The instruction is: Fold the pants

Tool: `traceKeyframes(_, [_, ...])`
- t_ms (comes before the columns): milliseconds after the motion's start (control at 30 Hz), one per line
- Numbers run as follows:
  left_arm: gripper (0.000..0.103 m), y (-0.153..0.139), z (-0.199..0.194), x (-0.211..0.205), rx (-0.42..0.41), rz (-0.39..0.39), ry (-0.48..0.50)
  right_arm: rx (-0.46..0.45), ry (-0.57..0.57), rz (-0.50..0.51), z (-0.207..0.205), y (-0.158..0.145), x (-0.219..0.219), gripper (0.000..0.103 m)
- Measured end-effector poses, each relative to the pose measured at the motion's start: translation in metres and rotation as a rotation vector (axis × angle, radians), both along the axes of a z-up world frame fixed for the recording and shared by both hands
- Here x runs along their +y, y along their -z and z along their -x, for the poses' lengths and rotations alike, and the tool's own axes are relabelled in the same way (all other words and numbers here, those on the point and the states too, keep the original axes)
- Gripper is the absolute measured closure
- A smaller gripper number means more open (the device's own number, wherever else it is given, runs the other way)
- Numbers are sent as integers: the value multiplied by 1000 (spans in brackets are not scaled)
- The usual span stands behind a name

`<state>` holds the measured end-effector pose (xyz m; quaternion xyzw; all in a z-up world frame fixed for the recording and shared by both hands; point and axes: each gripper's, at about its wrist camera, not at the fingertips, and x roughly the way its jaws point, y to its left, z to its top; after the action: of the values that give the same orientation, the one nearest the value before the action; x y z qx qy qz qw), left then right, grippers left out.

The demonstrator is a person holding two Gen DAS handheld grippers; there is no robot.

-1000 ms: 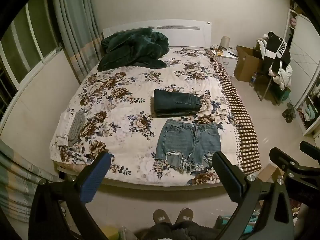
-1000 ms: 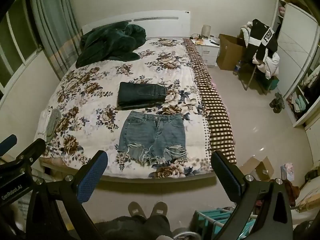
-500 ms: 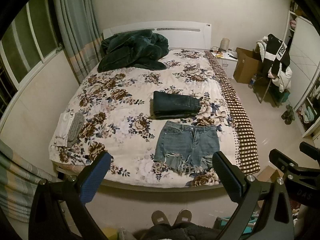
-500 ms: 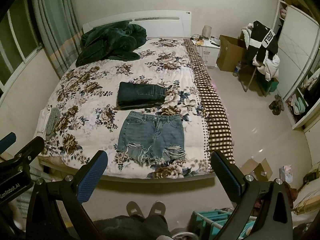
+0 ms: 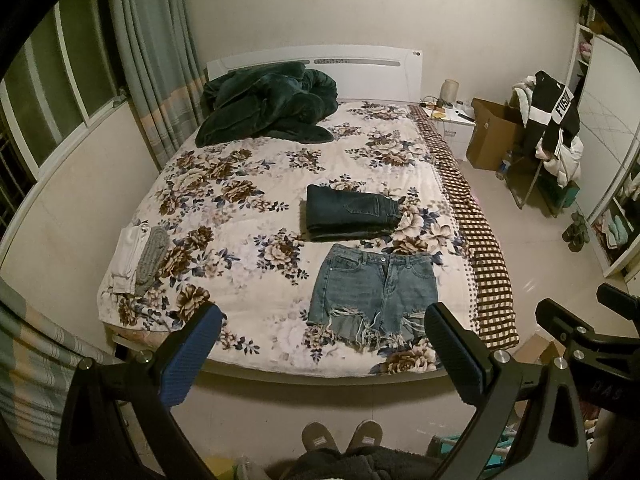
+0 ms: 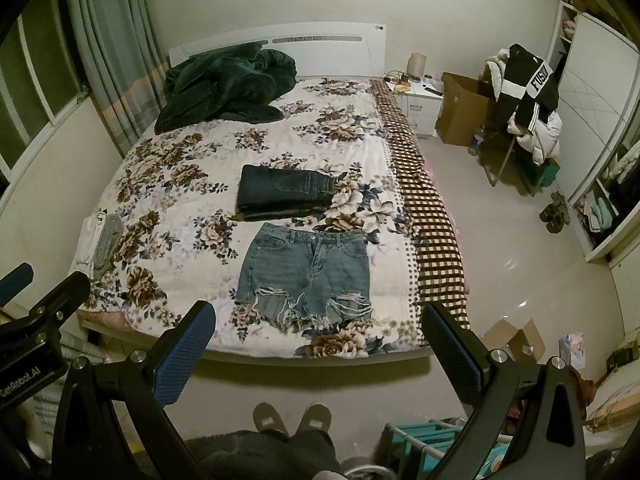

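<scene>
Light blue frayed denim shorts (image 5: 372, 290) lie flat on the floral bed cover near the foot of the bed, waistband away from me; they also show in the right wrist view (image 6: 306, 276). Dark folded jeans (image 5: 352, 213) lie just beyond them, also in the right wrist view (image 6: 286, 192). My left gripper (image 5: 324, 350) is open and empty, held off the foot of the bed. My right gripper (image 6: 318, 346) is open and empty, beside it to the right.
A dark green blanket (image 5: 268, 104) is heaped at the headboard. White and grey folded cloths (image 5: 140, 256) lie at the bed's left edge. A chair with clothes (image 5: 554, 124), a cardboard box (image 5: 492, 132) and a nightstand stand right of the bed. My slippered feet (image 5: 340, 436) stand below.
Both grippers have drifted slightly back and up from the bed. The clothes have not moved. Both grippers stay open.
</scene>
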<state>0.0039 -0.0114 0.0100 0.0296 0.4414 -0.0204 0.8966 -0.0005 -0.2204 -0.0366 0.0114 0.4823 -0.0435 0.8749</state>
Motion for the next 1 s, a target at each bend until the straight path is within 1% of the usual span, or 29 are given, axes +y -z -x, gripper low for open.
traceKeyframes(300, [0,0,0,1,0,6,3,-2,0,1,-1,-2,1,0])
traceKeyframes(400, [0,-4,-1,-2,-5,4,2,-2,1,4,0,-3,1,0])
traceKeyframes(433, [0,-14,2,1,-7,9,0,-3,0,1,0,-2,1,0])
traceKeyframes(567, [0,-18,1,0,-7,8,-1,-7,-1,1,1,-2,1,0])
traceKeyframes(1000, [0,-18,1,1,-13,9,0,-12,-1,3,0,-8,4,0])
